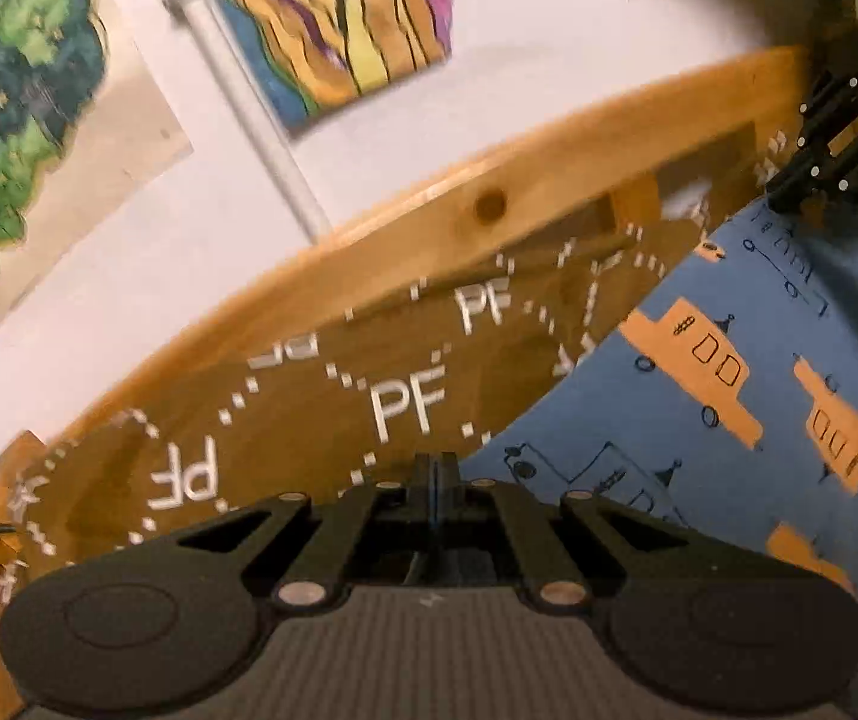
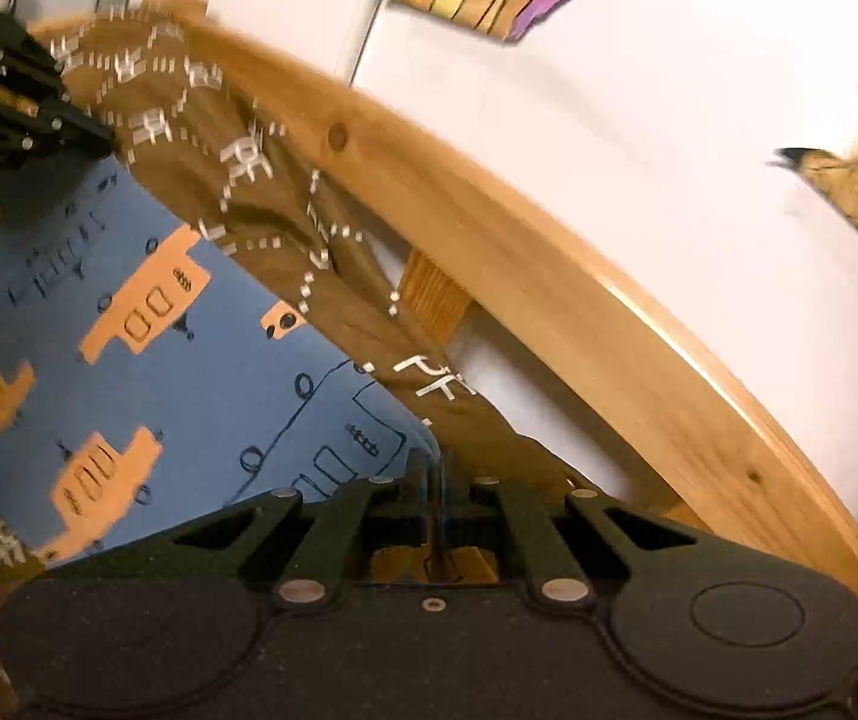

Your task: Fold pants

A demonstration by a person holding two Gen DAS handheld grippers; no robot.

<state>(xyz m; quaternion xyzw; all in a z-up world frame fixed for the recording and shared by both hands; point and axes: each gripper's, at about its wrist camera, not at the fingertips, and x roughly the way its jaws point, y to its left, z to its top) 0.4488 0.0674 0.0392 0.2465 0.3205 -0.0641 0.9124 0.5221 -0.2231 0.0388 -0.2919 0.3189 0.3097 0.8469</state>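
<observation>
The pants (image 1: 699,372) (image 2: 201,372) are blue cloth printed with orange trucks, spread over a brown bedcover (image 1: 309,420) (image 2: 261,222) marked "PF". My left gripper (image 1: 436,471) is shut, pinching the pants' edge where blue meets brown; a thin blue sliver shows between its fingers. My right gripper (image 2: 435,471) is shut on the same edge further along, also with blue cloth in its jaws. Each gripper appears in the other's view, the right gripper (image 1: 783,195) at the upper right and the left gripper (image 2: 102,144) at the upper left, both at the pants' border.
A curved wooden bed rail (image 1: 549,180) (image 2: 579,300) runs just behind the bedcover. Beyond it is a white wall (image 2: 609,90) with colourful pictures (image 1: 339,18) and a white pipe (image 1: 237,90). The views are motion-blurred.
</observation>
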